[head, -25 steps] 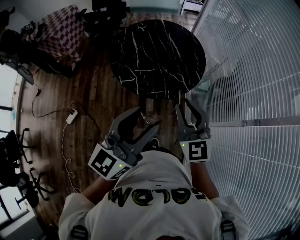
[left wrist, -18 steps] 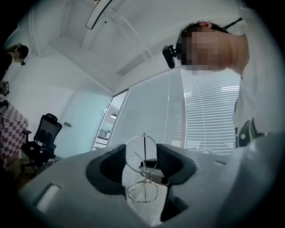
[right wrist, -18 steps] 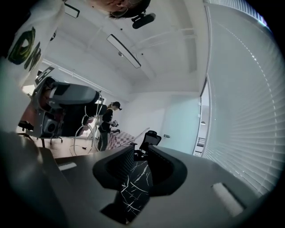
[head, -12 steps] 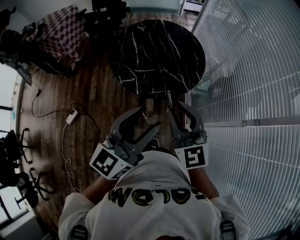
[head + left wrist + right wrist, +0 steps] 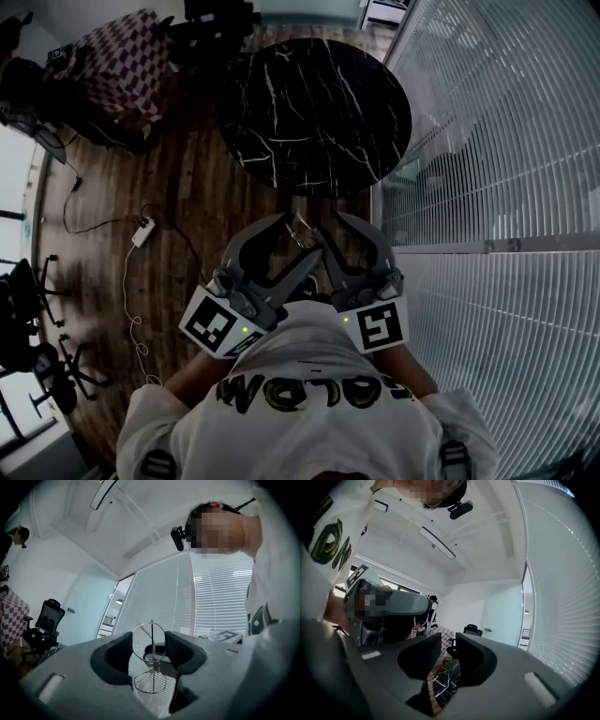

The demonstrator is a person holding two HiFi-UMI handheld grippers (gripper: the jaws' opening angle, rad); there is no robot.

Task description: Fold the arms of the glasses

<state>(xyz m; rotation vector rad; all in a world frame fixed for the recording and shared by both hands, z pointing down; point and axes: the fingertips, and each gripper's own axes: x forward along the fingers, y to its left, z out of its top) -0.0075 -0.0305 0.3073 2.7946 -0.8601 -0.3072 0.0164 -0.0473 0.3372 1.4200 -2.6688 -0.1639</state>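
Note:
Thin wire-rimmed glasses point(image 5: 302, 228) with round lenses hang in the air in front of my chest, below the edge of the round black marble table point(image 5: 319, 103). My left gripper point(image 5: 298, 234) is shut on them. In the left gripper view the glasses point(image 5: 150, 644) stand on end between the pads, one lens above the other. My right gripper point(image 5: 336, 225) is close beside them on the right, its jaws a narrow gap apart. The right gripper view shows nothing between its jaws point(image 5: 448, 651), with the left gripper's grey body point(image 5: 384, 604) just to the left.
A wall of white blinds point(image 5: 497, 141) runs down the right side. On the wooden floor to the left lie a power strip point(image 5: 142, 232) and its cable. Office chairs point(image 5: 28, 328) stand at the far left, and a checkered table point(image 5: 122, 66) at the upper left.
My right gripper has moved left, from beside the blinds to right next to the left gripper and the glasses. The left gripper has stayed put with the glasses.

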